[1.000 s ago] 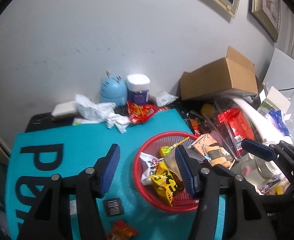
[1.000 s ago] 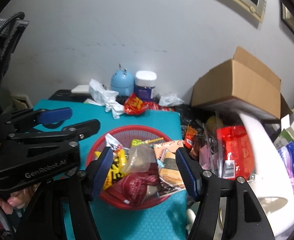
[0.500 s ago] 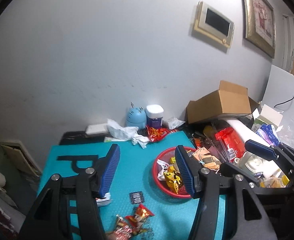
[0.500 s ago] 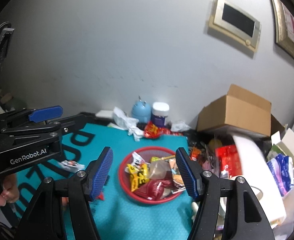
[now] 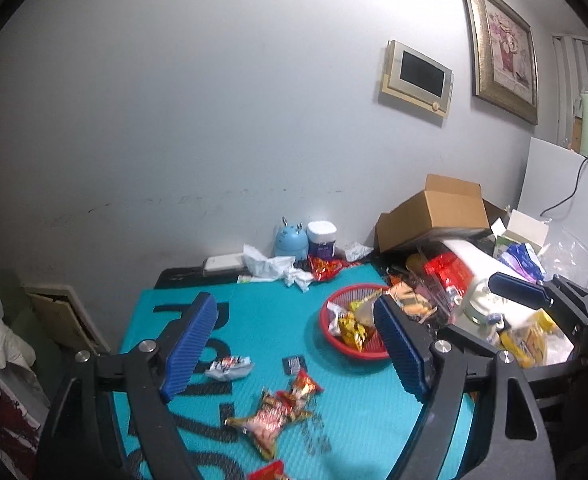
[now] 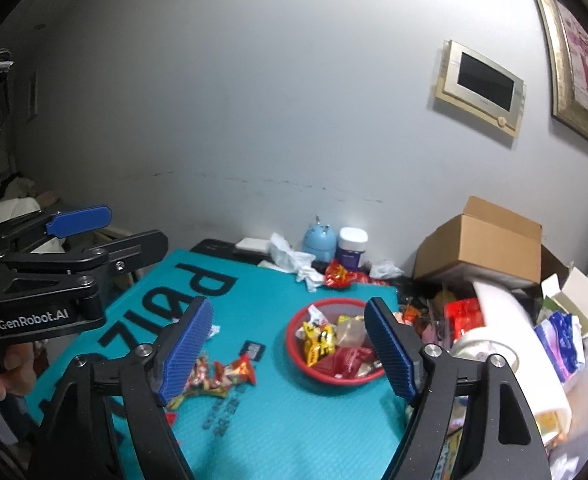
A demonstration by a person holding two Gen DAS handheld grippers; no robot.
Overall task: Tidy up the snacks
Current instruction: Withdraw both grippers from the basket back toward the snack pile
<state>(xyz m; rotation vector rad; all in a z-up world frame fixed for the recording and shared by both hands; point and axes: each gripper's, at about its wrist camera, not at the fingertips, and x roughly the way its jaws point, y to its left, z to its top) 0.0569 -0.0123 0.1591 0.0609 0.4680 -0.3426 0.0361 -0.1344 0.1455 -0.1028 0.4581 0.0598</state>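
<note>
We are looking at a cardboard box (image 5: 434,216) lying tipped at the table's far right. A blue round gadget (image 5: 289,242) is standing against the wall just beside a white-lidded jar (image 5: 322,238), with crumpled white paper (image 5: 271,266) lying before them. A wall screen (image 5: 416,76) and framed picture (image 5: 502,46) are hanging above.

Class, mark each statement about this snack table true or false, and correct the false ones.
1. The red basket holds snack packets. True.
2. The left hand-held gripper grips a packet. False: its jaws are open and hold nothing.
3. Loose snack packets lie on the teal mat outside the basket. True.
4. The cardboard box sits inside the basket. False: it stands apart, behind the clutter at the wall.
5. The right hand-held gripper is open. True.
</note>
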